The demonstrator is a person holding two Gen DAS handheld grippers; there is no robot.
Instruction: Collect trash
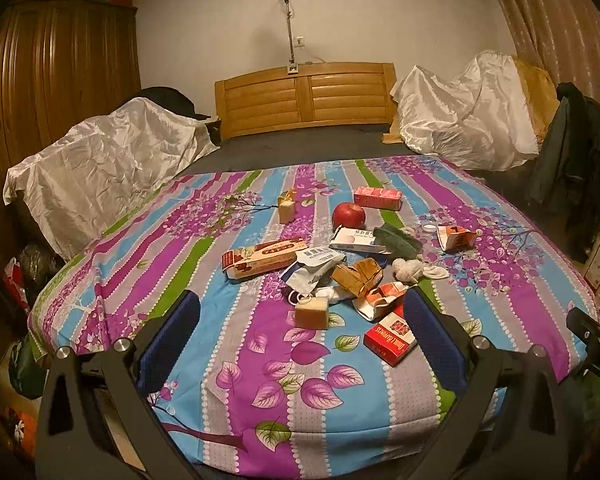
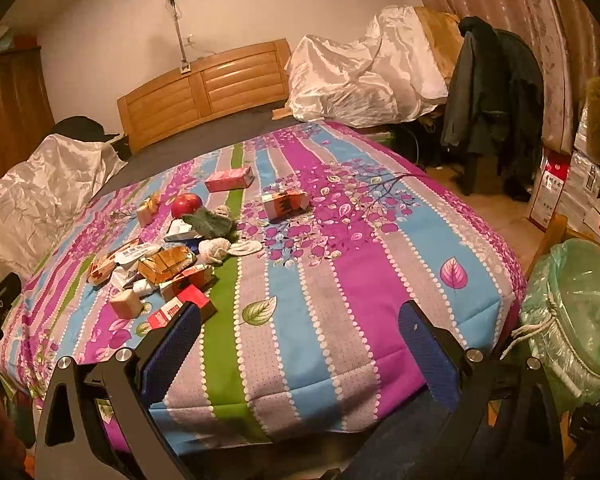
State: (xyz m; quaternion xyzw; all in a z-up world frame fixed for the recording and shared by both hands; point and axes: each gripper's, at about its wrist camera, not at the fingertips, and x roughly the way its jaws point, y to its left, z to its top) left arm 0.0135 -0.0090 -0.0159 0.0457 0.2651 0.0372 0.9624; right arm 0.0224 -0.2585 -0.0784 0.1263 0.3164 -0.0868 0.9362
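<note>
A litter of trash lies on the striped floral bedspread (image 1: 260, 360): a red cigarette pack (image 1: 389, 338), a beige block (image 1: 311, 312), crumpled wrappers (image 1: 357, 276), a long snack box (image 1: 264, 258), a pink carton (image 1: 377, 197), a torn carton (image 1: 455, 236) and a red apple (image 1: 348, 215). My left gripper (image 1: 300, 312) is open above the near edge, its blue pads either side of the block and pack without touching. My right gripper (image 2: 300, 320) is open over bare bedspread (image 2: 339, 280), with the pile (image 2: 164, 268) to its left. A bin with a green liner (image 2: 579, 312) stands at the bed's right corner.
A wooden headboard (image 1: 303, 96) is at the back, with white-sheeted heaps (image 1: 108, 160) on both sides. A wardrobe (image 1: 52, 72) stands on the left. A chair with dark coats (image 2: 491, 92) and boxes (image 2: 551, 188) crowd the right floor.
</note>
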